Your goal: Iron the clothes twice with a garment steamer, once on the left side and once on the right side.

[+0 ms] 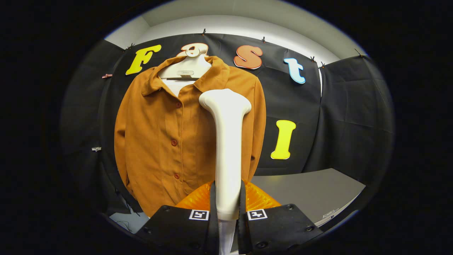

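A rust-brown button-front shirt [166, 138] hangs on a pale hanger [184, 69] against the booth's black cloth wall, facing the gripper squarely, collar up and hem down. Its long axis runs vertically, so each ironing pass looks to be a top-to-bottom stroke. The placket with its row of buttons [174, 142] splits the front into two panels, and most of the garment lies ahead and to the left of the fingers. To the right of the shirt and lower down, a grey worktop [311, 193] stretches away.

The white garment steamer [228, 148] stands upright between the shirt and the camera, its long handle rising from between the fingers and its broad head [225, 101] level with the chest of the shirt, over the panel right of the placket. Whether the head touches the cloth or sits just short of it is hard to judge from this angle.

The gripper [227, 212] is closed tight on the steamer's handle, both fingers pressing its sides near the lower end. With the head already high on that panel, the coming stroke likely turns on drawing it straight down along the shirt's length, then shifting across the placket for the other panel.
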The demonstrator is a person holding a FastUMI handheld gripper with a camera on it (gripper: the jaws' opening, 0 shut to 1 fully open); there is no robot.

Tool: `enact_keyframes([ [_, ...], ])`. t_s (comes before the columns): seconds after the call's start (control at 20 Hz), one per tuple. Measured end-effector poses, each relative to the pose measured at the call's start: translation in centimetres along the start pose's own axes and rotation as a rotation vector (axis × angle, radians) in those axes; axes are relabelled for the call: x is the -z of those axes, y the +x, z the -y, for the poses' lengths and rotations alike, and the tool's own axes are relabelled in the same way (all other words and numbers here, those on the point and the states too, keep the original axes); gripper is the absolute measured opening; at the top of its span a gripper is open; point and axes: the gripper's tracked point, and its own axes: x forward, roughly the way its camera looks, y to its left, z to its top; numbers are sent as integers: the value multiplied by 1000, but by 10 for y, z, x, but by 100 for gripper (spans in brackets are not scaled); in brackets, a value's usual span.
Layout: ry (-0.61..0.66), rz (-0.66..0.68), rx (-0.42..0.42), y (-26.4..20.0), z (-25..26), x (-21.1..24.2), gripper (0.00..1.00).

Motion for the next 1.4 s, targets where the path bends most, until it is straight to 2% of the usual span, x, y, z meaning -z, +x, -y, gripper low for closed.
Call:
enact_keyframes([
  [0.9,32,-285,6,-7,-14,129,24],
  [1.4,77,-472,-7,-50,-31,200,25],
])
